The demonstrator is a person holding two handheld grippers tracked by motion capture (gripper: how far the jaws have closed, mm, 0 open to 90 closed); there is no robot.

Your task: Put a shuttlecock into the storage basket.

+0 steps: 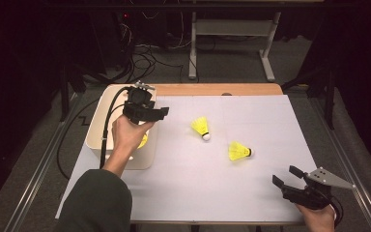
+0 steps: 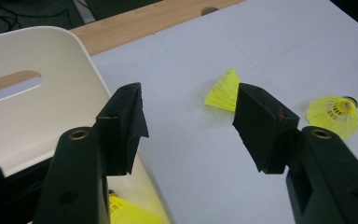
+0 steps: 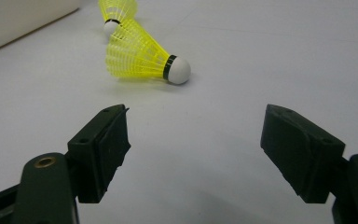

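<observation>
Two yellow shuttlecocks lie on the white table sheet: one near the middle (image 1: 200,127) (image 2: 223,89) and one to its right (image 1: 238,151) (image 2: 334,114) (image 3: 142,58). A third yellow shuttlecock (image 1: 143,141) (image 2: 128,212) lies inside the white bin (image 1: 101,125) (image 2: 37,107), partly hidden by the hand. My left gripper (image 1: 160,113) (image 2: 189,116) hovers over the bin's right rim, open and holding nothing. My right gripper (image 1: 286,176) (image 3: 193,140) sits low at the table's front right corner, open and empty, its jaws facing the nearer shuttlecock, with the farther shuttlecock (image 3: 116,11) behind it.
A strip of bare wooden tabletop (image 1: 212,89) runs along the far edge behind the sheet. Beyond the table stand a white frame leg (image 1: 192,48) and loose cables (image 1: 145,58) on the floor. The bin's pale wall (image 3: 18,18) shows at the upper left of the right gripper view.
</observation>
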